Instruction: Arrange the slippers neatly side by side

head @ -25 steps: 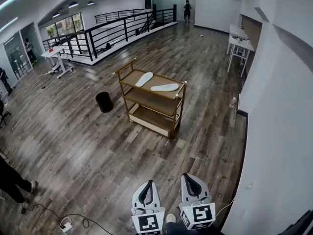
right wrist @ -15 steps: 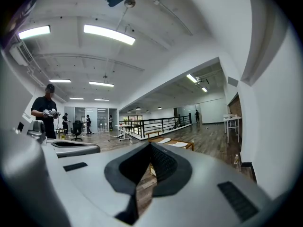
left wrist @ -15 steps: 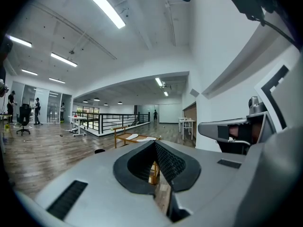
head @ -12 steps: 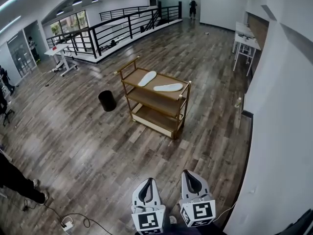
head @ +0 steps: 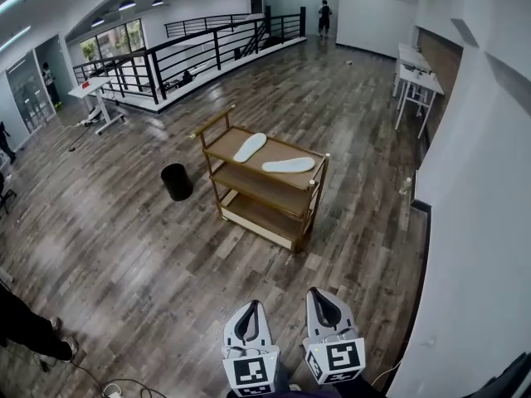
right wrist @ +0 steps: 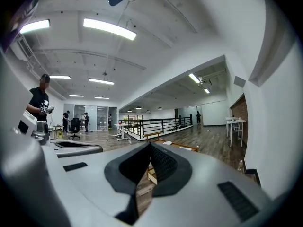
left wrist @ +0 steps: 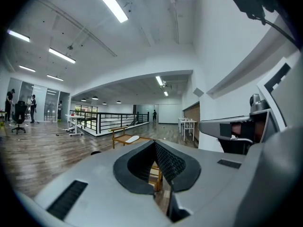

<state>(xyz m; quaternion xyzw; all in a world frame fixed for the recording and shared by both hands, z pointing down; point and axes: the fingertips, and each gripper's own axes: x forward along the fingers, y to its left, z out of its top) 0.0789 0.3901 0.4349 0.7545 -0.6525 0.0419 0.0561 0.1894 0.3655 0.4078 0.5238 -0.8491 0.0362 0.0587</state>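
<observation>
Two slippers (head: pixel 249 147) lie askew on the cart (head: pixel 224 143); left gripper (head: pixel 250 312) and right gripper (head: pixel 320 297) hang well short. Both pairs of jaws closed, empty.

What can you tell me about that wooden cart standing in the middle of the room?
The cart looks like light brown wood, with three open shelves stacked between corner posts and a push bar at its far left end. It stands upright on the plank floor, turned at an angle to the room. On its top shelf lie a white slipper and a second slipper, apart and pointing different ways. The lower shelves look bare. A black bin stands beside it, not touching.
</observation>
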